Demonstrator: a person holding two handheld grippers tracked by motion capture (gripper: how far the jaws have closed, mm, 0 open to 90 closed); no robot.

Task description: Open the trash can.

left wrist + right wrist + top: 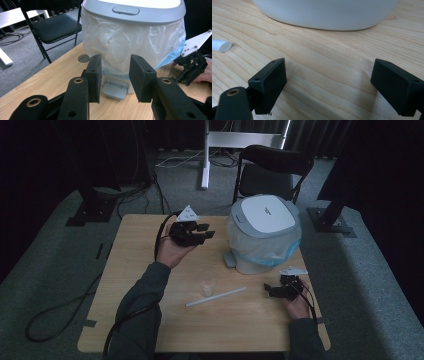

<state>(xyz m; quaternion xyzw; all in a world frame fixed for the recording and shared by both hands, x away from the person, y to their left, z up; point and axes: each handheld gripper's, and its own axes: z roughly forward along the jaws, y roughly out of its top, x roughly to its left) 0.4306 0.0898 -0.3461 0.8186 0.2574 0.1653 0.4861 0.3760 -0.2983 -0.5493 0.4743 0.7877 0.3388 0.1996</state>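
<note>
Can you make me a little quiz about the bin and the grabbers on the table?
1. True or false: the trash bin's lid is shut.
2. What lies on the table between the two hands? A) a white tube B) a spoon C) a cup
3. Does the left gripper hold anything?

Key:
1. True.
2. A, the white tube.
3. No, its jaws are apart with nothing between them; it points at the bin's pedal.

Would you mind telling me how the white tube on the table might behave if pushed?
The white tube looks round and lies flat on the bare table, so it would probably roll. It seems thin and hollow at its end, so it is likely light and easily crushed.
</note>
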